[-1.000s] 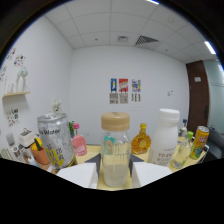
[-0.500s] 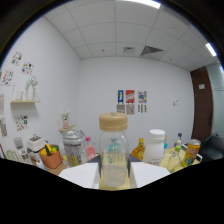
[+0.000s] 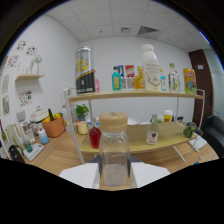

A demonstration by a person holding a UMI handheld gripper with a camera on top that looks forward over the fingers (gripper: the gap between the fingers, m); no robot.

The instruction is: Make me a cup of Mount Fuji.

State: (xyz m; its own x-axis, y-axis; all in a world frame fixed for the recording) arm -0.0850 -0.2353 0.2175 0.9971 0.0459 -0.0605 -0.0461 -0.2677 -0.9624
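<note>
White walls (image 3: pixel 60 60) and a panelled ceiling (image 3: pixel 115 17) with an air vent (image 3: pixel 149 30). Two-tier wooden shelf (image 3: pixel 135 94) on a wooden table (image 3: pixel 60 155). Dark door (image 3: pixel 204 75) beyond.

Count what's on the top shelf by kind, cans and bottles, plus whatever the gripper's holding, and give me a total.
Cans: 2, tall black can, yellow can
Bottles: 6, pink bottle, teal bottle, amber bottle, white bottle, small bottle, clear bottle
Jars: 1, wooden-lidded jar, clamped between the fingers of the gripper
Total: 9
</note>
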